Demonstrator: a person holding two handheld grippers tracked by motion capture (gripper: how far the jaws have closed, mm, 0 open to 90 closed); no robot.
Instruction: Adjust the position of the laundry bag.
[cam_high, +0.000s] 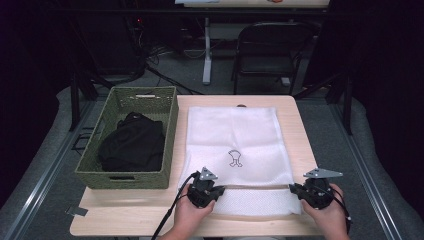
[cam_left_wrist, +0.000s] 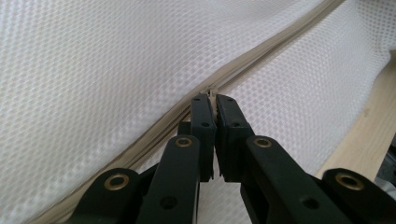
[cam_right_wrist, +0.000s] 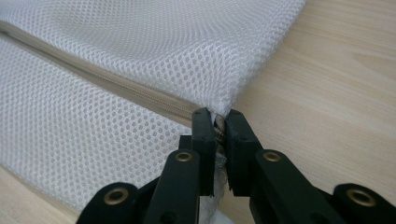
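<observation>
A white mesh laundry bag (cam_high: 232, 135) lies flat on the wooden table (cam_high: 125, 215), with a small black emblem on it. A beige zipper (cam_high: 255, 188) runs across the bag near the front edge. My left gripper (cam_high: 219, 189) is at the zipper's left part. In the left gripper view its jaws are shut at the zipper (cam_left_wrist: 261, 60), pinching the small zipper pull (cam_left_wrist: 212, 89) at the left gripper's (cam_left_wrist: 212, 99) tips. My right gripper (cam_high: 294, 189) is at the bag's right edge. In the right gripper view the right gripper (cam_right_wrist: 217, 115) is shut on the zipper end (cam_right_wrist: 219, 125) at the bag's corner.
A green woven basket (cam_high: 172, 135) stands on the table left of the bag and holds black clothing (cam_high: 132, 145). A black folding chair (cam_high: 270, 50) and a desk leg stand on the floor beyond the table. Bare wood (cam_right_wrist: 327, 93) lies right of the bag.
</observation>
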